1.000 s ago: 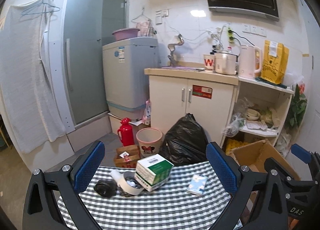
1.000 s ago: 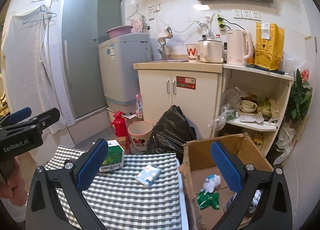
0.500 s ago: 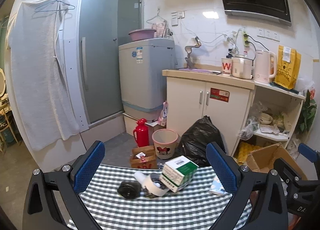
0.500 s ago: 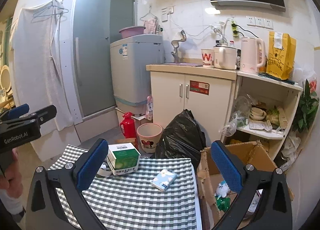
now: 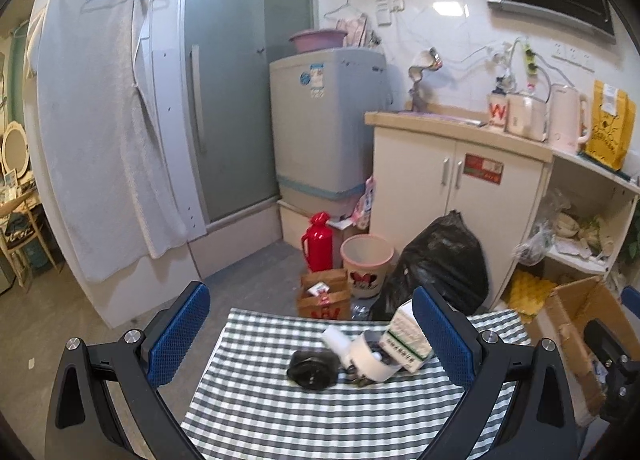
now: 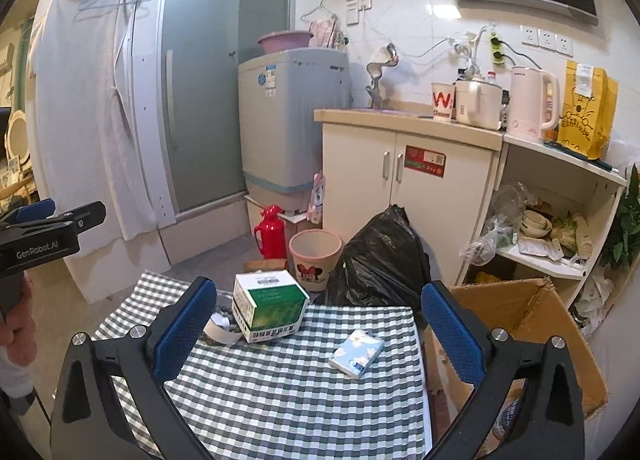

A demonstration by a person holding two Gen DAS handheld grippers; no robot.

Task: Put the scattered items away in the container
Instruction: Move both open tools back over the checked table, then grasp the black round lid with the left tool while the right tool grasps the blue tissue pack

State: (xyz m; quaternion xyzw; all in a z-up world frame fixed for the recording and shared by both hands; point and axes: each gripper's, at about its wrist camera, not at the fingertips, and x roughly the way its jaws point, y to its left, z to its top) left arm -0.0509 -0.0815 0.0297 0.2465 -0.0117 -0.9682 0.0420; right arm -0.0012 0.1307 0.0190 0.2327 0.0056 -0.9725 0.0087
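Right wrist view shows the tissue pack (image 6: 356,353) and the inside edge of the cardboard box (image 6: 532,320); left wrist view misses the tissue pack entirely, it sits behind that gripper's right finger. Left view alone shows the black round object (image 5: 314,369) and the tape roll (image 5: 370,356) clearly; in the right view the roll is a sliver at 9 o'clock of the green-white box (image 6: 269,307), half behind the left pad.

Left gripper (image 5: 312,336): fingers spread wide, nothing between them, held above the checkered table (image 5: 280,420). Black round object lies between the pads, slightly toward 6 o'clock of midpoint; tape roll just beside it at 3 o'clock, touching the green-white box (image 5: 406,336), which leans tilted against the roll near the right pad.

Right gripper (image 6: 316,324): fingers spread wide, empty, above the table. Green-white box sits upright at 11 o'clock of midpoint, close to the left pad. Tissue pack lies flat at 4 o'clock of midpoint, apart from both pads. Cardboard box stands off the table's right edge at 3 o'clock, open-topped, flaps up.

Left gripper body also shows at the right view's 9 o'clock edge, with a hand (image 6: 16,324) on its handle.

Box contents mostly hidden by the right finger and frame; only a bluish scrap at the bottom, can't identify. Black object's type unclear, blurred. Small items inside the tape roll too small to tell. Near table edge cut off in both views.
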